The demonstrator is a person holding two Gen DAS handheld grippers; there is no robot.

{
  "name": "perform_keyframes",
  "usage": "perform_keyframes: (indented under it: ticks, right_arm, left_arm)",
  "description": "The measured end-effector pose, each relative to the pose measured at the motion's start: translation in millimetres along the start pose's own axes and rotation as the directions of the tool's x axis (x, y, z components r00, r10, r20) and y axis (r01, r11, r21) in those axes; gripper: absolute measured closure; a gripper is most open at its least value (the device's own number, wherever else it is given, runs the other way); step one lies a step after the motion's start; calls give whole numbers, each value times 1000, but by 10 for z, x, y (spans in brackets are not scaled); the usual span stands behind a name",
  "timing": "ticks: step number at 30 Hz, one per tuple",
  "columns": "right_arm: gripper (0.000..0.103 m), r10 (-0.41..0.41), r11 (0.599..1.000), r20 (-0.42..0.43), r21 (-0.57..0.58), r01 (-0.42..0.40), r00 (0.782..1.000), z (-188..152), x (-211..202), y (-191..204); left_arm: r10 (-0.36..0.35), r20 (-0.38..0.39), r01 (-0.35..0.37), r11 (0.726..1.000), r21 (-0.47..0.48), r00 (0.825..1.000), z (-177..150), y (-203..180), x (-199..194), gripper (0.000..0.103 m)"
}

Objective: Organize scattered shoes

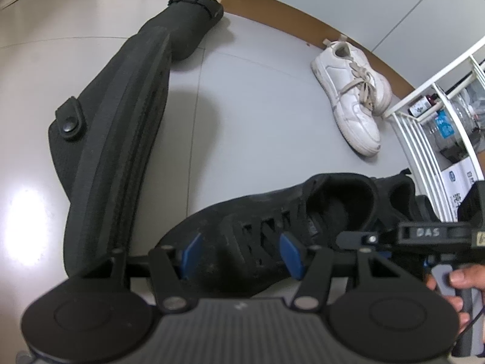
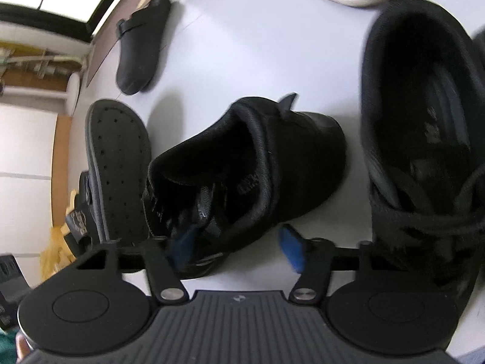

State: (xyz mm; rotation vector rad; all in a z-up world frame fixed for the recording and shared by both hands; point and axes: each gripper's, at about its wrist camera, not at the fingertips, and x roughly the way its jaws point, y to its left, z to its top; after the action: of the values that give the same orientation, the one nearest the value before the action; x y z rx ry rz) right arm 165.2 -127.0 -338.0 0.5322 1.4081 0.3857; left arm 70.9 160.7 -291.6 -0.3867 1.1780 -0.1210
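A black sneaker (image 2: 272, 157) lies on the grey floor, its mouth facing my right wrist camera. My right gripper (image 2: 238, 245) straddles its side wall, with the left pad inside the mouth. The right pad is outside, and a strip of floor shows between it and the shoe. My left gripper (image 1: 241, 254) hangs open above the same sneaker's (image 1: 257, 227) laced forefoot, gripping nothing. Its black mate (image 2: 424, 121) stands just to the right. A black clog (image 1: 115, 151) rests on its side at the left, sole (image 2: 118, 163) toward the sneaker.
A second black clog (image 1: 188, 21) lies farther off near the brown skirting. A pair of white sneakers (image 1: 351, 91) sits by the wall next to a white wire rack (image 1: 424, 139). A hand (image 1: 463, 276) holds the right gripper's handle at the right edge.
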Motion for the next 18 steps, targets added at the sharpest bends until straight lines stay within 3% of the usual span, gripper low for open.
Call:
perform_keyframes:
  ticks: [6,12,18]
  right_arm:
    - [63,-13,998,36,-63,16,999,28,-24,10]
    - [74,-73,981,121,-172,94,990,83,-129,98]
    - [76,-87,973,161,-197,118,983,90,-209,86]
  left_arm:
    - [-6,-3,6,1000,4,1000,-25,82,-63,43]
    - [-3,-4,3,1000,5,1000,-76,82,-125,43]
    - [-4,-4,4,1000,8,1000,-98,90,-167,43]
